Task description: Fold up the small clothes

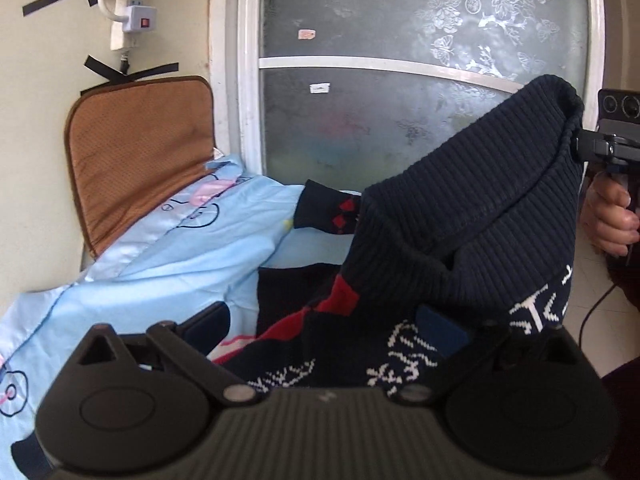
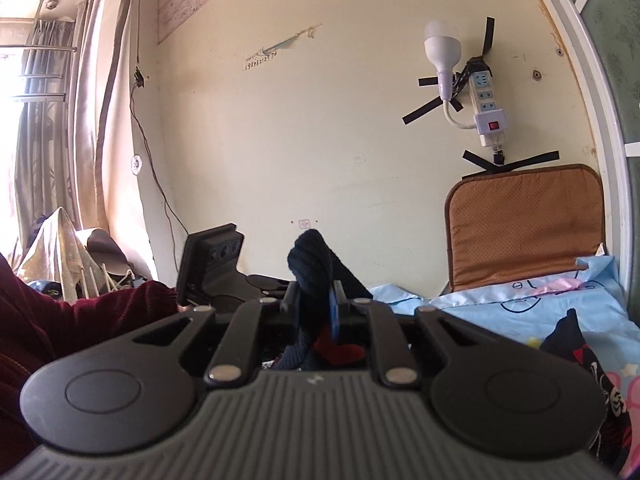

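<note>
A dark navy knit sweater (image 1: 460, 216) with red and white patterns lies on the light blue bed sheet (image 1: 160, 256). Its ribbed hem is lifted high at the right. My right gripper (image 1: 580, 148) is shut on that hem, and a hand (image 1: 612, 216) holds its handle. In the right wrist view the right gripper (image 2: 316, 304) pinches a fold of the sweater (image 2: 312, 256). My left gripper (image 1: 324, 324) stands wide open low over the sweater's patterned part, and fabric lies between its fingers without being pressed. One sleeve (image 1: 328, 212) stretches away toward the back.
A brown cushion (image 1: 140, 152) leans on the wall behind the bed. A frosted glass door (image 1: 400, 80) stands at the back. A power strip (image 2: 486, 104) and lamp (image 2: 440, 48) are taped to the wall. A maroon sleeve (image 2: 60, 328) is at the left.
</note>
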Demonstrator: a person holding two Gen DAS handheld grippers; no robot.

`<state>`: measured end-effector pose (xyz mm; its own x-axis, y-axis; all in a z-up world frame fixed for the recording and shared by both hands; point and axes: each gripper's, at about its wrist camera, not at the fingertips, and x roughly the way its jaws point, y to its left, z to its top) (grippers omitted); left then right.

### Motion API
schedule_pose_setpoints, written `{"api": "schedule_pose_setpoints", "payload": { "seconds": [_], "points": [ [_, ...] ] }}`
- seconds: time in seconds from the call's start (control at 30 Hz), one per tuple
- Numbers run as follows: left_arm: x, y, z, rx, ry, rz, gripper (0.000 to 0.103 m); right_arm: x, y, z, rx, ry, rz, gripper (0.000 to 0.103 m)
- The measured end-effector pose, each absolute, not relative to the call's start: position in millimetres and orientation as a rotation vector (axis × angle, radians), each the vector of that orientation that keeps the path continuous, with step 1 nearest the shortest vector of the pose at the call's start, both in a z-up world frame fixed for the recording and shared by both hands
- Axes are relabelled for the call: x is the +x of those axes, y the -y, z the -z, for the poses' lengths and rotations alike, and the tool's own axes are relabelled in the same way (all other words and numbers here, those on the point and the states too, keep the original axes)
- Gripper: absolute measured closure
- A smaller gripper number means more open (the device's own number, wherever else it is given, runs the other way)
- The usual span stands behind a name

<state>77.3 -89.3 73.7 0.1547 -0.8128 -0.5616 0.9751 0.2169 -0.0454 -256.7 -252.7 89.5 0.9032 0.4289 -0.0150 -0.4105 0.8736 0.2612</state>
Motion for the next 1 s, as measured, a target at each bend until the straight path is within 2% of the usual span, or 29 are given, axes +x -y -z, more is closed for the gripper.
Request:
{"api": "schedule_pose_setpoints", "payload": {
  "seconds": [0.17, 0.23, 0.3, 0.33, 0.4, 0.5, 0.83, 0.87, 0.9, 0.93, 0.97, 1.0],
  "points": [
    [90, 86, -66, 0.244, -0.665, 1.474, 0.0, -269, 256, -93, 0.298, -0.061, -0.48, 0.087],
    [86, 86, -58, 0.222, -0.685, 1.524, 0.004, -272, 260, -91, 0.325, -0.054, -0.469, 0.087],
    [78, 88, -52, 0.25, -0.689, 1.522, 0.047, -271, 263, -89, 0.347, -0.055, -0.441, 0.086],
    [73, 90, -49, 0.281, -0.687, 1.503, 0.057, -270, 264, -87, 0.356, -0.057, -0.43, 0.087],
    [66, 88, -44, 0.335, -0.674, 1.461, 0.086, -267, 265, -83, 0.379, -0.056, -0.423, 0.086],
    [65, 79, -43, 0.354, -0.656, 1.402, 0.094, -262, 262, -76, 0.381, -0.06, -0.397, 0.086],
    [83, 74, -45, 0.369, -0.652, 1.288, 0.091, -239, 305, 6, 0.581, -0.283, -0.075, 0.086],
    [83, 76, -45, 0.378, -0.656, 1.277, 0.08, -239, 306, 12, 0.601, -0.288, -0.087, 0.086],
    [84, 79, -45, 0.385, -0.662, 1.265, 0.047, -240, 306, 17, 0.618, -0.295, -0.096, 0.086],
    [84, 81, -45, 0.389, -0.661, 1.259, 0.03, -241, 307, 21, 0.633, -0.308, -0.109, 0.086],
    [83, 83, -45, 0.393, -0.653, 1.263, 0.008, -244, 308, 24, 0.641, -0.318, -0.114, 0.086],
    [83, 86, -44, 0.397, -0.651, 1.28, 0.006, -248, 309, 27, 0.647, -0.328, -0.113, 0.086]
  ]
}}
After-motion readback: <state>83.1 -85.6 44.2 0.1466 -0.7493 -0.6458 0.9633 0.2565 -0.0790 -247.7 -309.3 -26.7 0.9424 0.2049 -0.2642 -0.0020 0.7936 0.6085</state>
